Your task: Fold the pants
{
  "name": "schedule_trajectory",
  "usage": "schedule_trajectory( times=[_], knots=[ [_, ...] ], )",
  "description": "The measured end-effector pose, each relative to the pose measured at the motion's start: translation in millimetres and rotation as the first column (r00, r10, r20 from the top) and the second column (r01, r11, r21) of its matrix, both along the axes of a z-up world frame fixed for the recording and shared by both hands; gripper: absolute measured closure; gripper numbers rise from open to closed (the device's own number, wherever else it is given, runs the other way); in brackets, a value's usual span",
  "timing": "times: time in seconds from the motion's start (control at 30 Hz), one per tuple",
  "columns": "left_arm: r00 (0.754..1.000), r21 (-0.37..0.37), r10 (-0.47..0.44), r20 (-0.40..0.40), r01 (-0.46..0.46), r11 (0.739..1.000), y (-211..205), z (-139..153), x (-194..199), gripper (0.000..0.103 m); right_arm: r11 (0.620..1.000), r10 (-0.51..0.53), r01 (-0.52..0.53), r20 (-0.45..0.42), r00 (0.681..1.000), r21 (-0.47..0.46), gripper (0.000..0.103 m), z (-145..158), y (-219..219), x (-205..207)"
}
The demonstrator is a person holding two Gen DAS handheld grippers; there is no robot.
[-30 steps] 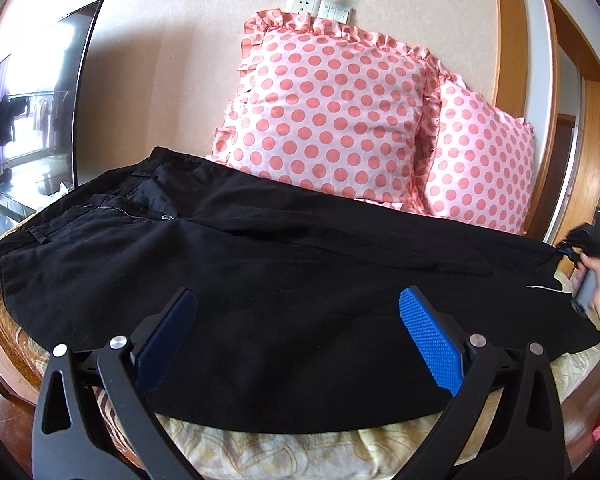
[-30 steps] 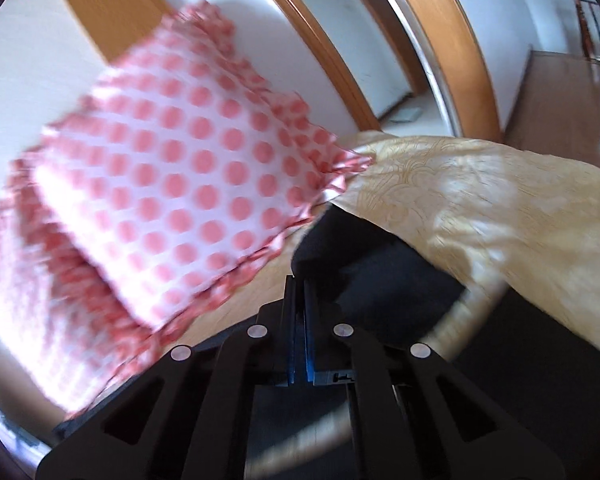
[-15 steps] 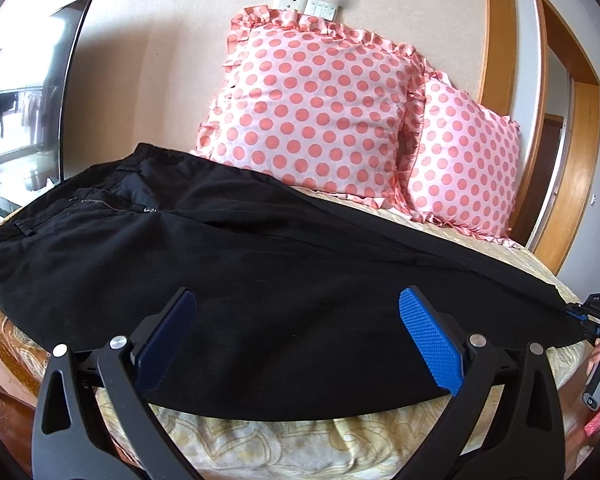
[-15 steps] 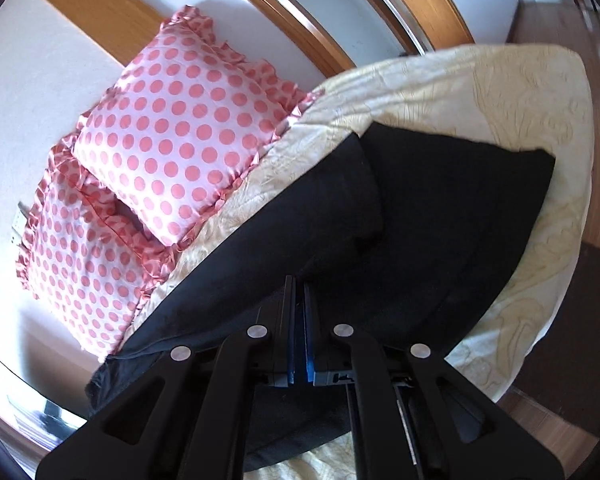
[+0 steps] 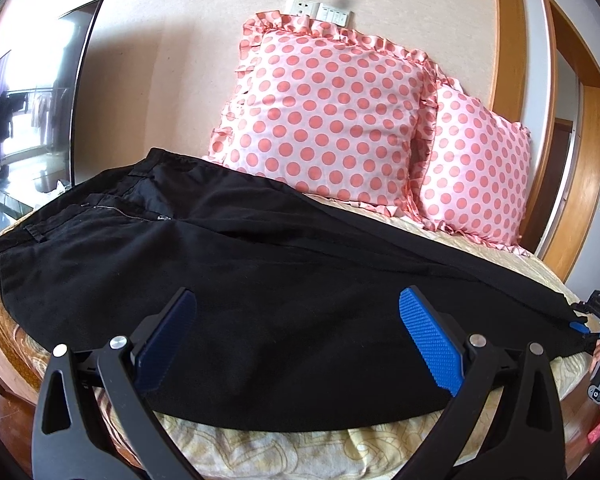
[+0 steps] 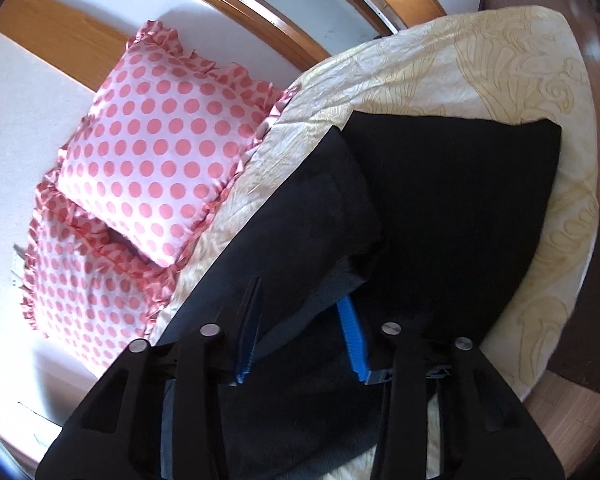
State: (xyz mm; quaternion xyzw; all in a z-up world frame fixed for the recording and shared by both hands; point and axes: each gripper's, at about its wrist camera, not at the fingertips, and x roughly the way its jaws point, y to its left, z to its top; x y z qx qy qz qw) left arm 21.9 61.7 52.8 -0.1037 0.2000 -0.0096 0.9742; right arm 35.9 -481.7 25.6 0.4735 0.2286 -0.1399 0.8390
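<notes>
A dark television screen [image 5: 32,96] stands at the far left of the left wrist view, beside the bed [image 5: 284,448] with its cream patterned cover. The black pants [image 5: 260,280] lie spread across that bed, waistband and zipper at the left end, legs running out to the right, one leg lying partly over the other. The left gripper [image 5: 298,344] hovers at the near edge of the pants with its blue fingers [image 5: 430,344] set wide apart, holding nothing. Behind the pants two pink polka-dot pillows [image 5: 324,120] lean against the wall, under a white wall socket [image 5: 318,10]. At the far right of this view the right gripper [image 5: 584,318] sits at the cuff end of the pants (only a sliver of it shows here). In the right wrist view the right gripper [image 6: 302,340] has its fingers [image 6: 354,340] parted, with the hem of the upper leg lying loose between them, not pinched. The lower leg's cuff lies flat on the bed cover beyond, near the bed's rounded edge.
</notes>
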Motion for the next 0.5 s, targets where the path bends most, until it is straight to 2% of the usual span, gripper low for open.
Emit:
schedule_trajectory(
  times=[0.07,0.17,0.33,0.4,0.5],
  knots=[
    [1.0,-0.007,0.014,0.003,-0.014,1.0,5,2,3,0.002,1.0,0.002,-0.002,0.012,1.0,-0.002,0.1,-4,-4,6],
    [0.999,-0.028,0.036,0.009,-0.036,0.999,14,5,6,0.002,1.0,0.003,-0.005,0.083,0.997,0.024,0.101,-9,-16,6],
    [0.996,-0.055,0.087,-0.01,-0.088,0.995,31,10,13,0.002,0.998,-0.041,0.048,0.21,0.977,-0.03,0.101,12,-27,-23],
    [0.996,-0.055,0.086,-0.022,-0.087,0.995,36,11,17,0.002,0.995,-0.08,0.09,0.209,0.975,-0.042,0.101,12,-34,-38],
    [0.997,-0.059,0.065,-0.043,-0.068,0.996,49,21,30,0.002,0.991,-0.121,0.127,0.142,0.982,-0.032,0.101,-4,-44,-51]
  ],
)
